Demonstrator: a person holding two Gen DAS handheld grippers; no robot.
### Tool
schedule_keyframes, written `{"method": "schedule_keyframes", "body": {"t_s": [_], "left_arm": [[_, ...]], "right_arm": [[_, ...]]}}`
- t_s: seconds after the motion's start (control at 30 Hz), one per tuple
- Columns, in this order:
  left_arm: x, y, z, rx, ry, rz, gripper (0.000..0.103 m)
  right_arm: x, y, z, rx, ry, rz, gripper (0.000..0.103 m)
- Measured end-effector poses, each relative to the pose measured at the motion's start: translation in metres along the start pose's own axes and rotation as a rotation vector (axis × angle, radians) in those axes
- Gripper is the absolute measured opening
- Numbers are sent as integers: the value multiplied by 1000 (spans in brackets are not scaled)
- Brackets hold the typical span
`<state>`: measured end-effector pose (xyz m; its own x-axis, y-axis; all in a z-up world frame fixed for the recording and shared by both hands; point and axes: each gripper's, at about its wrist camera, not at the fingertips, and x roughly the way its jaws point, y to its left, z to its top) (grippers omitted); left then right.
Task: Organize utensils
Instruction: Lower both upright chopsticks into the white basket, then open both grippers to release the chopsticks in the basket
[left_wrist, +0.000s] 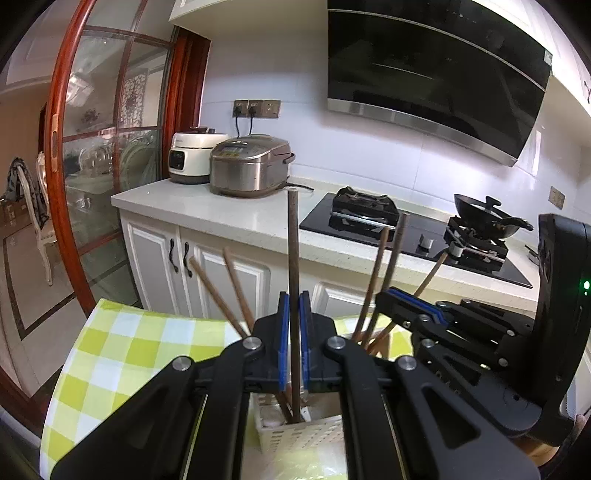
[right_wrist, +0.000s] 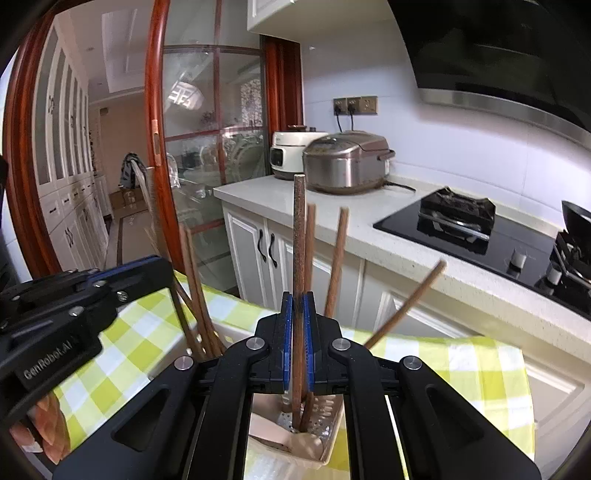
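My left gripper (left_wrist: 294, 314) is shut on an upright brown chopstick (left_wrist: 293, 258) whose lower end stands in a white perforated utensil holder (left_wrist: 299, 430). My right gripper (right_wrist: 298, 317) is shut on another upright brown chopstick (right_wrist: 298, 236), its lower end in the same holder (right_wrist: 325, 424). Several more chopsticks (left_wrist: 376, 280) lean out of the holder on both sides; they also show in the right wrist view (right_wrist: 336, 258). Each gripper shows in the other's view: the right gripper (left_wrist: 413, 299) at the right, the left gripper (right_wrist: 147, 266) at the left.
The holder stands on a table with a yellow-green checked cloth (left_wrist: 122, 350). Behind it runs a white counter (left_wrist: 207, 206) with two rice cookers (left_wrist: 247, 162), a black gas hob (left_wrist: 406, 229) and a wok (left_wrist: 487, 218). A red-framed glass door (left_wrist: 92, 147) is at the left.
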<state>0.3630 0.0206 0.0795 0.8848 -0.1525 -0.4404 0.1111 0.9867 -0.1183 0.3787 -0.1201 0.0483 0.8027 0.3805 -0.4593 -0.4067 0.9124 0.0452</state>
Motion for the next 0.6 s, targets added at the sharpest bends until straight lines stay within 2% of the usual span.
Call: {"method": "schedule_keyframes", "body": {"t_s": [0.2,0.33,0.37,0.4,0.43,0.47,0.5,0.57,0.6], "left_arm": [[-14,8,-4,4,-16,35,7],[-41,13,-3,8,-54,48,11],[-51,14,-2,9,-70,52,20],[-59,14,-3,9,-83,55,36],[-69,13,-4,7,-101,60,45],[-81,13,-8,-1,-128,69,59],[-90,13,-11,-4,-141,76,68],[-104,9,-19,6,-148,90,77],[-107,8,-23,11,-146,93,84]], "right_arm": [[-10,-2,-5,10,-2,-21,8],[-30,-2,-1,11,-27,-26,8],[-40,-1,-1,10,-39,-23,9],[-48,0,-1,10,-48,-19,12],[-59,2,-3,11,-61,-15,13],[-66,3,-4,13,-68,-13,17],[-74,6,-7,17,-78,-11,28],[-87,10,-15,26,-89,-8,41],[-92,12,-20,27,-92,-9,41]]}}
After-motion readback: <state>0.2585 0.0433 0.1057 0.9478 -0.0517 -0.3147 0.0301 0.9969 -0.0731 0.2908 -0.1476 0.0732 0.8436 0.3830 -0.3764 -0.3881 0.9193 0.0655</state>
